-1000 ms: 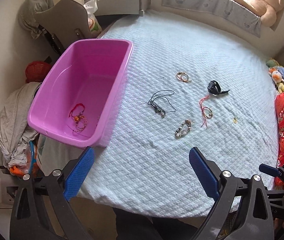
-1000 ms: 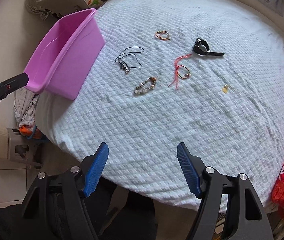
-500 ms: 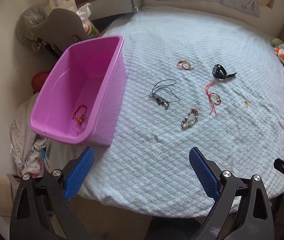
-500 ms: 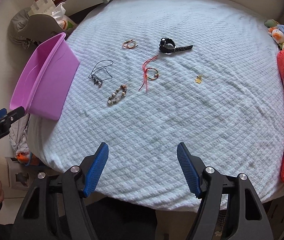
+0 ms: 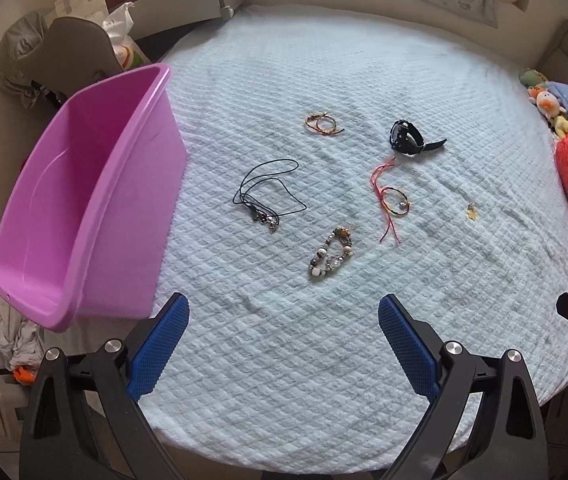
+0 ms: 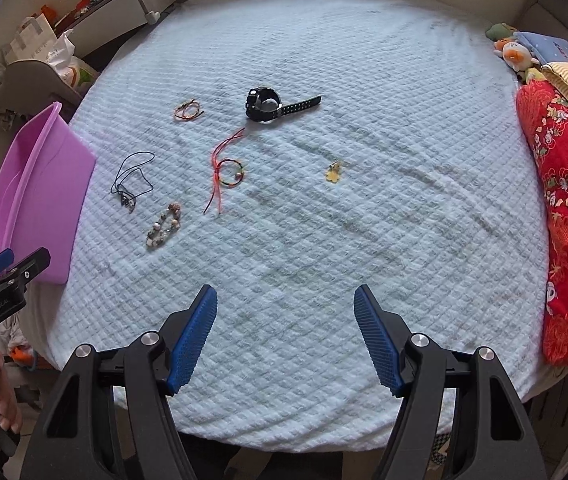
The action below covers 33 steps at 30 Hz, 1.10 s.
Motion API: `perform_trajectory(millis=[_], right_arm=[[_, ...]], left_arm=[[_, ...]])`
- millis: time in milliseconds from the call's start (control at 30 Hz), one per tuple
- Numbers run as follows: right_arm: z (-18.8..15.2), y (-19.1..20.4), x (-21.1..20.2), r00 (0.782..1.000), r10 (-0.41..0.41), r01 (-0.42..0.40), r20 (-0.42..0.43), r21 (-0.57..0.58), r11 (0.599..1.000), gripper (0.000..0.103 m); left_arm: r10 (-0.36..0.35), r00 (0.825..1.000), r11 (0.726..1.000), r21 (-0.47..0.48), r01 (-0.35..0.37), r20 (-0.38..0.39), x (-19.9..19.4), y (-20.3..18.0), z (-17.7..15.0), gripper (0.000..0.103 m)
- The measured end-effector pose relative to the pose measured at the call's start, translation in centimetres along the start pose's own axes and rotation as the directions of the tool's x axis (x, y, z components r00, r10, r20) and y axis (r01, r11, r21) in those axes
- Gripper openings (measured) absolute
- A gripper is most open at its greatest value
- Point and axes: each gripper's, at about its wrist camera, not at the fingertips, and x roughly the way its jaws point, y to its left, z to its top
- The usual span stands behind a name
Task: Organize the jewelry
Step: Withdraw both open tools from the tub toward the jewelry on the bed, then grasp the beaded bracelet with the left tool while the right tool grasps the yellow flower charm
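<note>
Only the pink tub (image 5: 84, 216) floor is hidden; both grippers' fingers (image 5: 404, 336) (image 6: 194, 336) spread.

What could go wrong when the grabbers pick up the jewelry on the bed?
1. The black cord necklace lies in loose loops, so it might snag or dangle outside the bin.
2. The tiny yellow charm lies flat on the bumpy blanket; wide fingers could pinch cloth instead.
3. The red string bracelet has long tails reaching toward the watch; they could drag it along.
</note>
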Motion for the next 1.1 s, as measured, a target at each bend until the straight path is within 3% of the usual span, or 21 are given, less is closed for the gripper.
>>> perform_trajectory(millis=[167, 333, 533, 733, 1100], right_arm=[[2.0, -3.3, 3.0, 0.999, 0.047, -0.047, 0.009, -0.044, 0.998, 0.068], [3.9, -5.7, 7.0, 0.996, 0.081, -0.078, 0.023, -0.118, 0.990, 0.068], [5.5, -6.9, 12.4, 0.993, 0.103, -0.093, 0.065, -0.141, 0.986, 0.068], [6.1, -7.7, 17.2, 0.989, 0.099, -0.087, 0.109, -0.103, 0.991, 0.068], [6.6, -8.1, 21.2, 0.982, 0.068, -0.054, 0.178, -0.082, 0.995, 0.068]], left_arm=[[0.035, 0.999, 0.993, -0.111, -0.040, -0.039, 2.7, -2.0, -0.7, 0.094], [0.073, 0.997, 0.965, -0.252, -0.076, -0.022, 5.0, -3.6, -1.8, 0.095], [0.130, 0.991, 0.968, -0.219, -0.119, 0.034, 9.3, -5.6, -1.9, 0.095], [0.137, 0.988, 0.965, -0.237, -0.115, 0.077, 14.7, -5.6, -2.5, 0.095], [0.132, 0.985, 0.965, -0.242, -0.102, 0.112, 19.3, -5.6, -2.4, 0.095]])
